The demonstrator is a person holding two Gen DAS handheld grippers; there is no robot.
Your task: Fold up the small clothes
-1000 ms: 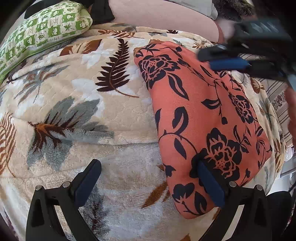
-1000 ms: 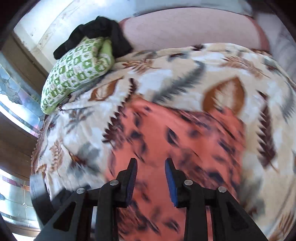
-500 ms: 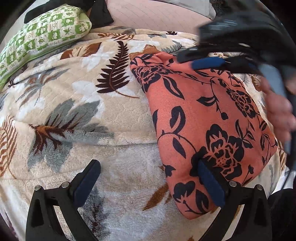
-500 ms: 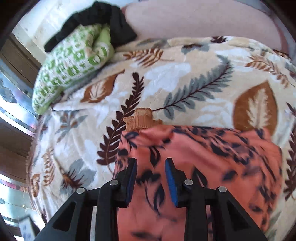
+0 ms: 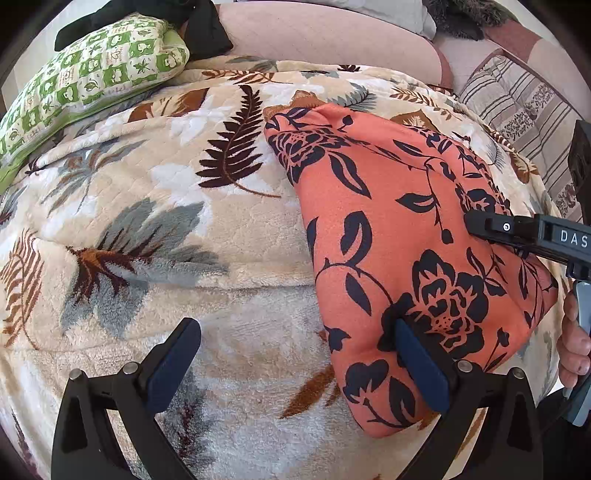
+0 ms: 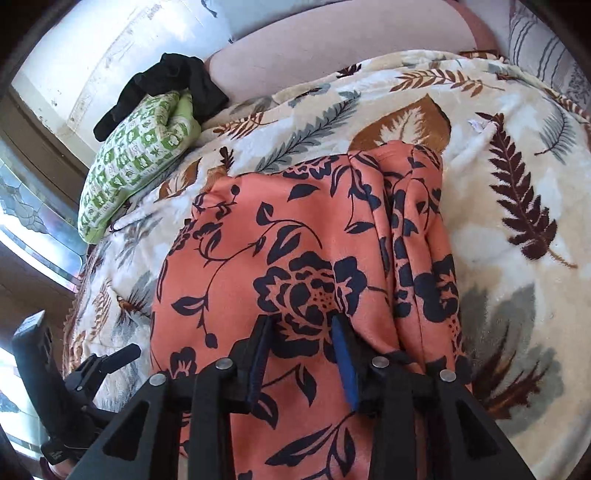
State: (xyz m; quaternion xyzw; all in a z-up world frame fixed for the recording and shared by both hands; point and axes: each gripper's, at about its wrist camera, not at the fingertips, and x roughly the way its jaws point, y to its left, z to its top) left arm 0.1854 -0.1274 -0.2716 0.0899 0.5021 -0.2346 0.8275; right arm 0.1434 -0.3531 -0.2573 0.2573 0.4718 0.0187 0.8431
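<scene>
A folded orange garment with a black flower print [image 5: 399,236] lies on a leaf-patterned blanket [image 5: 155,221]; it also shows in the right wrist view [image 6: 295,258]. My left gripper [image 5: 295,354] is open wide at the garment's near left edge, its right finger [image 5: 417,362] resting on the cloth, its left finger over the blanket. My right gripper [image 6: 301,347] is open with a narrow gap, low over the garment's middle, and holds nothing. It shows at the right of the left wrist view [image 5: 480,225].
A green and white patterned pillow [image 5: 92,74] with dark clothes [image 6: 166,81] on it lies at the far left. A pink headboard cushion [image 5: 314,33] runs along the back. A striped cushion [image 5: 524,103] is at the far right.
My right gripper has drawn back from the garment's far edge toward its near middle. The garment lies still and the left gripper has hardly moved.
</scene>
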